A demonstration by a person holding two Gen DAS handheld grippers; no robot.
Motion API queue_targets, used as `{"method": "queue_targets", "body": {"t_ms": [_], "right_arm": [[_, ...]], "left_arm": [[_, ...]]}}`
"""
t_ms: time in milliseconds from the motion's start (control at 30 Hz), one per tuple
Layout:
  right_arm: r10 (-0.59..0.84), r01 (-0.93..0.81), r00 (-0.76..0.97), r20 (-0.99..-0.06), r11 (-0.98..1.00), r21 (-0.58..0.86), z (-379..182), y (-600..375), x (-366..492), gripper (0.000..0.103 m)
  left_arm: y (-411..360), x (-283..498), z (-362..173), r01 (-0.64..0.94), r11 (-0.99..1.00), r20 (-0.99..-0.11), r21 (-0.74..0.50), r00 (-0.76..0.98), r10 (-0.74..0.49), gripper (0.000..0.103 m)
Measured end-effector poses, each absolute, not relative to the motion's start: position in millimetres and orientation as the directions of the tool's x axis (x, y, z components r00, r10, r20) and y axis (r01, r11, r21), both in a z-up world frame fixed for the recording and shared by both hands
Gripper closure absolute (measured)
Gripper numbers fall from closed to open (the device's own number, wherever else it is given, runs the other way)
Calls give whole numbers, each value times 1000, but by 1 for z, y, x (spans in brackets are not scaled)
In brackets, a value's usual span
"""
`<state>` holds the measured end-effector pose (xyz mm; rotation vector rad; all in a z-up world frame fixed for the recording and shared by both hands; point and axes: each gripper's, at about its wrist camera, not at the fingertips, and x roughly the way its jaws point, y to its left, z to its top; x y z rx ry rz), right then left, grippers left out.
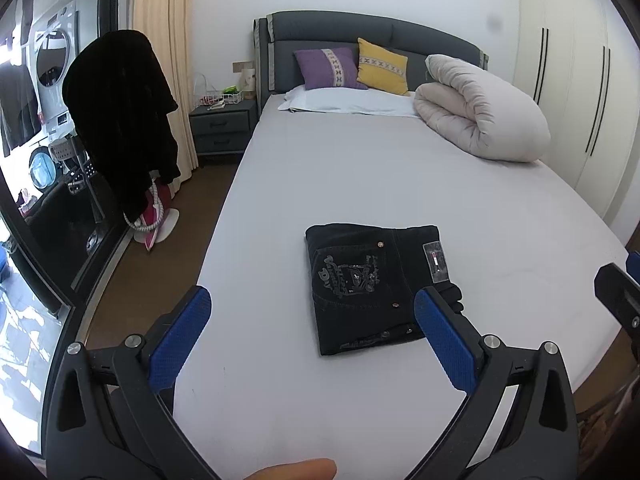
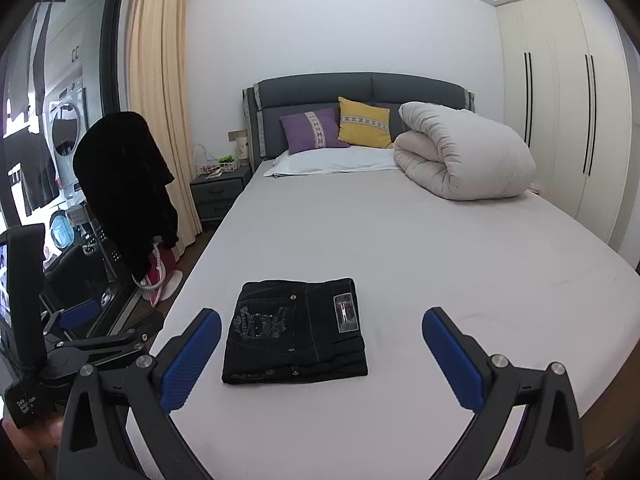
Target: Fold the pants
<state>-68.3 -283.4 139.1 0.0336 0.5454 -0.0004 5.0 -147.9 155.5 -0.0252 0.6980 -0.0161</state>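
Black pants (image 1: 372,284) lie folded into a compact rectangle on the grey bed sheet (image 1: 360,168), back pocket print and label facing up. They also show in the right wrist view (image 2: 296,330). My left gripper (image 1: 312,312) is open and empty, held above the near part of the bed, with the pants just beyond its right finger. My right gripper (image 2: 320,340) is open and empty, held back from the pants, which lie between and beyond its fingers. The left gripper body shows at the left edge of the right wrist view (image 2: 72,344).
A rolled white duvet (image 2: 464,152) lies at the bed's far right, with pillows (image 2: 316,130) at the grey headboard. A nightstand (image 2: 218,190), a curtain and a black coat on a chair (image 2: 124,184) stand left of the bed. Wardrobe doors (image 2: 560,120) line the right wall.
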Motion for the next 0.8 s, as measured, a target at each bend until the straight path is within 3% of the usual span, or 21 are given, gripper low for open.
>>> {"method": "queue_targets", "body": {"t_ms": [800], "right_arm": [[-1,8,838,-545,1000,11,130,-281,-66,0]], "left_arm": [[-147,21,142,0,1000,-664,-30,748,-20,0]]}}
